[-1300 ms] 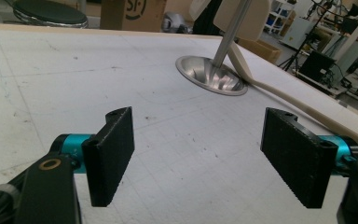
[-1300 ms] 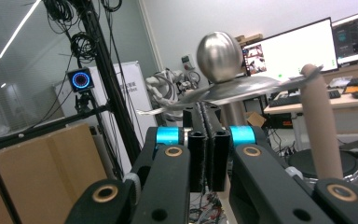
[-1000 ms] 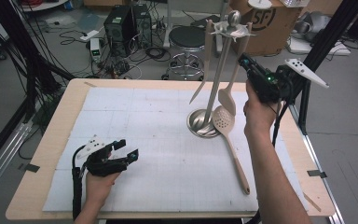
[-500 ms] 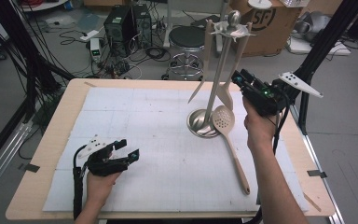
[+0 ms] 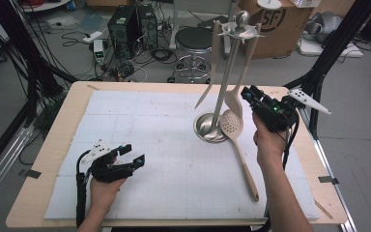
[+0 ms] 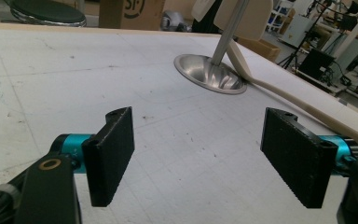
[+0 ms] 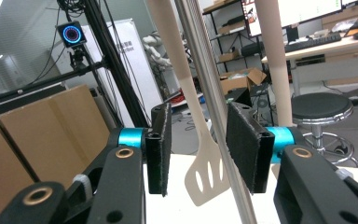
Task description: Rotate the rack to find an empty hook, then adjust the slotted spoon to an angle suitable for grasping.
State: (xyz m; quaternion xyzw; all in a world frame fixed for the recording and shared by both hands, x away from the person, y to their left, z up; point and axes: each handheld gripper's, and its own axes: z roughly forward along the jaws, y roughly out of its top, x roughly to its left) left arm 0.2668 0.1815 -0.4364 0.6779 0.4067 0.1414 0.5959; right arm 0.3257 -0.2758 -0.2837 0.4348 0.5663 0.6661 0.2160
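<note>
Left gripper (image 5: pixel 131 153): rests low on the mat (image 5: pixel 149 145), jaws wide apart, nothing between them.
Spoon (image 5: pixel 237 145): lies flat on the mat, bowl touching the stand's base.
Stand (image 5: pixel 212 128): two utensils hang from its top, a slotted turner (image 7: pixel 205 179) among them.
Right gripper (image 5: pixel 249 93): raised beside the pole (image 7: pixel 214 116), jaws just opened partway, holding nothing.

Stand (image 5: pixel 224 77): polished metal, its pole and dished base (image 6: pixel 209 74) glossy and mirror-smooth.
Hanging turner (image 7: pixel 205 172): matt cream plastic, slotted, beside the stand's pole.
Skimmer (image 5: pixel 239 145): same matt cream plastic, perforated head against the stand's base.
Mat (image 5: pixel 174 159): white, cloth-like, dull, gridded and scuffed under the stand.
Table (image 5: pixel 43 179): pale bare wood around the mat.
Right gripper (image 7: pixel 196 144): rough matt black pads, shiny teal metal collars.
</note>
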